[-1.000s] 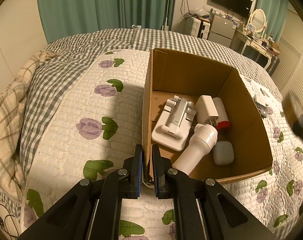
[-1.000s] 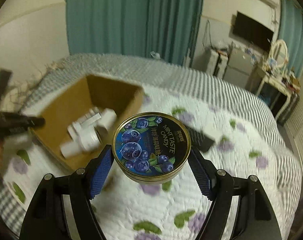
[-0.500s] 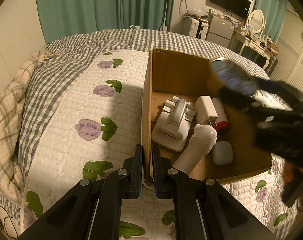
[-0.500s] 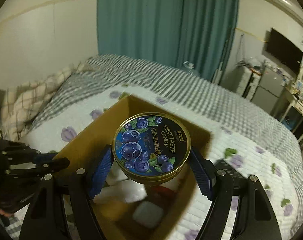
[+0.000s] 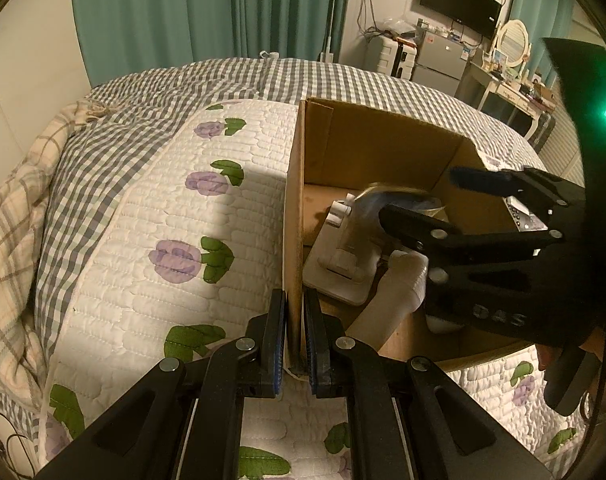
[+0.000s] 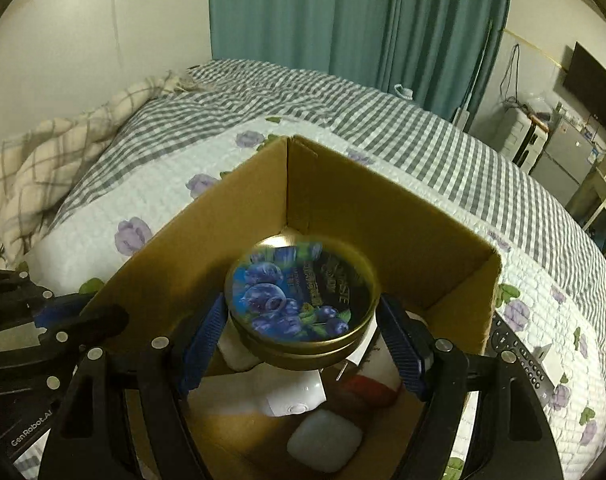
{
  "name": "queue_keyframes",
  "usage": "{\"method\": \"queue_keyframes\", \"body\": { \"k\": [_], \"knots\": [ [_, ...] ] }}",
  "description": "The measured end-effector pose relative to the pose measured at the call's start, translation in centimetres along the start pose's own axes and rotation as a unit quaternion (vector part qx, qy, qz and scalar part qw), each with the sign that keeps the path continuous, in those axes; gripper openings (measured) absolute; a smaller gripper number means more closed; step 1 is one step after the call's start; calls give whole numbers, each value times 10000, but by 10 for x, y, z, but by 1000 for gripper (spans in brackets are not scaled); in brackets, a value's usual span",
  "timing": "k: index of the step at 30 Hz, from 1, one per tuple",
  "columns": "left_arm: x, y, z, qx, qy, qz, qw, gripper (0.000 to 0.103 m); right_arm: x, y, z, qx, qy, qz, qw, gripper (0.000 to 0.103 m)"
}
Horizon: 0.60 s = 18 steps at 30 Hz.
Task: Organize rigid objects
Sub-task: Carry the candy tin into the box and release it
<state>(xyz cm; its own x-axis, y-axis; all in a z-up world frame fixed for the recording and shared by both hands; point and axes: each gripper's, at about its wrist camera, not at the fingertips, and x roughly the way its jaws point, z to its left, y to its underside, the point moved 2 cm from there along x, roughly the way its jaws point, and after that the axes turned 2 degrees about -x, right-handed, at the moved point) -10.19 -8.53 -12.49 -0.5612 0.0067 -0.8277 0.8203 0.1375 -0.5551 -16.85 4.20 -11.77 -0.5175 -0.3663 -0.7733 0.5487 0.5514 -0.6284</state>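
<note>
Hidden, cropped, blurred bits

Candy tin [image 6: 303,300] motion-blurred, lid text unreadable; in the left wrist view it's a smear [image 5: 399,196] behind the right gripper [image 5: 419,196]. That gripper covers the cardboard box [image 5: 375,148] floor and right wall, plus most of the white tube [image 5: 387,300]. Tin hides the white stand [image 6: 239,348]; red-capped item [image 6: 367,388] only partly visible. Remote [image 6: 519,356] buttons too small to read. Both grippers' handles cut off at bottom edges.

Cardboard box [image 6: 403,216] open on top, far corner floor bare; near floor crowded (white stand [image 5: 343,256], white case [image 6: 325,444]). Left gripper [image 5: 294,340] clamps near wall.
</note>
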Motion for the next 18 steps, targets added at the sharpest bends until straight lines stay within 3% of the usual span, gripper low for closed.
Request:
{"method": "queue_keyframes", "body": {
  "k": [2, 6, 18],
  "knots": [
    [1, 0, 0, -14, 8, 17, 10000, 8, -7, 0, -4, 127, 65, -124, 9998, 96],
    [2, -1, 1, -21, 4, 46, 10000, 8, -23, 3, -16, 327, 67, -194, 9993, 97],
    [1, -2, -3, 0, -176, 63, 9998, 8, -111, 33, -98, 360, 1045, -548, 9924, 97]
  ]
}}
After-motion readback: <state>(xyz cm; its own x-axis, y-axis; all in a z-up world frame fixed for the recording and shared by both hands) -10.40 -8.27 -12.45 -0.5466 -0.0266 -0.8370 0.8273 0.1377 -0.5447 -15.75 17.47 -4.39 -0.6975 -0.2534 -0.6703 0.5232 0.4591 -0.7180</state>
